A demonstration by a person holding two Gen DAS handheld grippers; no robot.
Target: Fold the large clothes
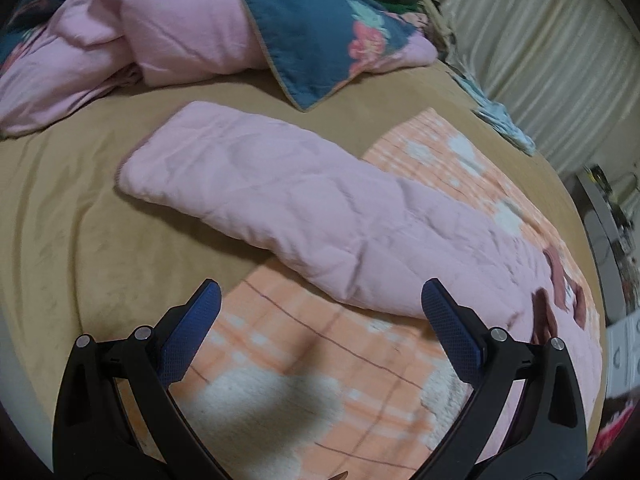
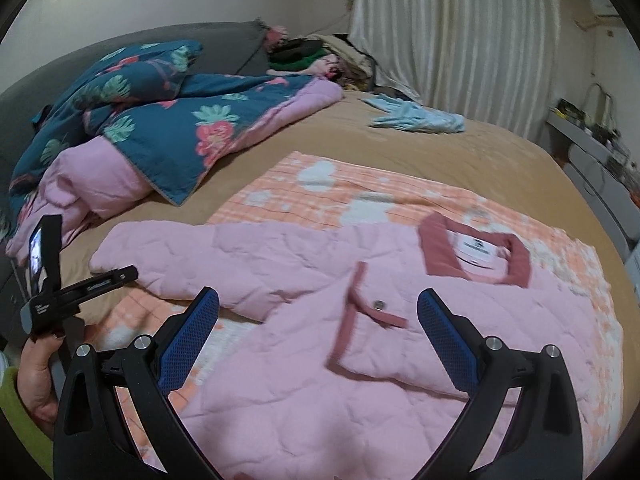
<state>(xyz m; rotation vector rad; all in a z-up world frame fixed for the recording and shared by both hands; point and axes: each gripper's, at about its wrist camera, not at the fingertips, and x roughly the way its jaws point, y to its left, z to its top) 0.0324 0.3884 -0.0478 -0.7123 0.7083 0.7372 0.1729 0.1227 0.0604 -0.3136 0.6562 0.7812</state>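
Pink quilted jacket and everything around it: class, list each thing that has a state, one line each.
Pink quilted jacket: spread flat, sleeve out.
Orange checked blanket: laid flat under jacket.
Floral duvet: bunched up.
Left gripper: open, empty.
Right gripper: open, empty.

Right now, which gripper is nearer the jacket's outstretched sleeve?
Left. The left gripper hangs open just short of the sleeve, above the orange blanket. The right gripper is open over the jacket's front, near the collar.
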